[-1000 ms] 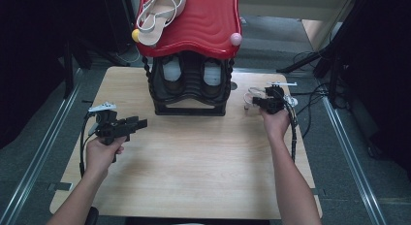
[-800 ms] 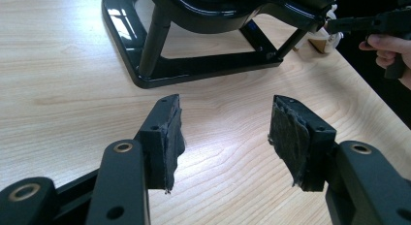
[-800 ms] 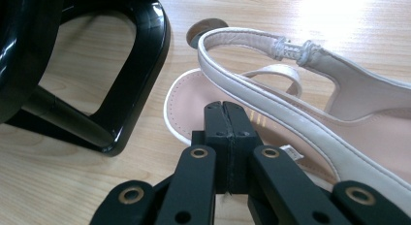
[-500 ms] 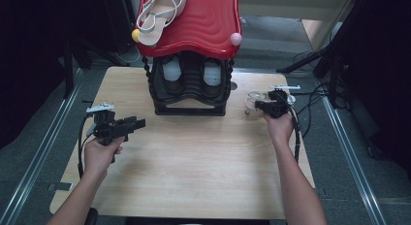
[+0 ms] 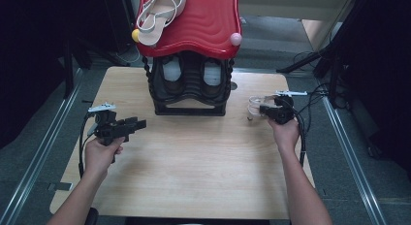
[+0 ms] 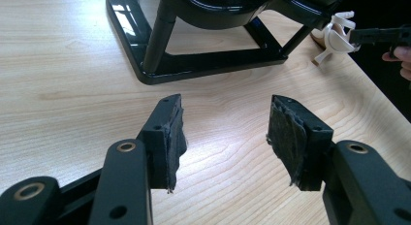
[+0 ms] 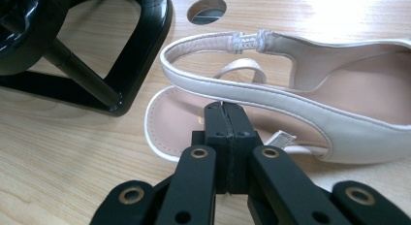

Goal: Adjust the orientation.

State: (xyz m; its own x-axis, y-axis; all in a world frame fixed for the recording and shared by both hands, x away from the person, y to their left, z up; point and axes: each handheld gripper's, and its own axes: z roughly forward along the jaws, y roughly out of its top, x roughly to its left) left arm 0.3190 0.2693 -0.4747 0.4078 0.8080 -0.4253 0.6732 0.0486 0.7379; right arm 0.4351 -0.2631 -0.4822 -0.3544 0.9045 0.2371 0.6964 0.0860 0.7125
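Judging from how things lie, the job looks like putting a pair of white sandals on the shoe rack (image 5: 190,96), and it is about half done: one sandal (image 5: 157,14) already lies on the red top shelf (image 5: 208,21), while the other sandal (image 7: 291,113) is down on the table (image 5: 194,162), just right of the rack's black base. The right gripper (image 7: 226,119) sits over this second sandal with its jaws pressed together; a strap seems to lie at their tips, but I cannot tell for sure whether any of it is pinched between them or whether they merely rest closed above the insole. In the high view that gripper (image 5: 264,110) is right at the shoe (image 5: 254,107), near the table's right edge. The left gripper (image 6: 223,130) hangs well apart on the left side, jaws spread wide with nothing between them, aimed toward the rack's base (image 6: 194,70). What is left, I think, is getting a sure hold on the shoe, lifting it and setting it beside its mate on the red shelf
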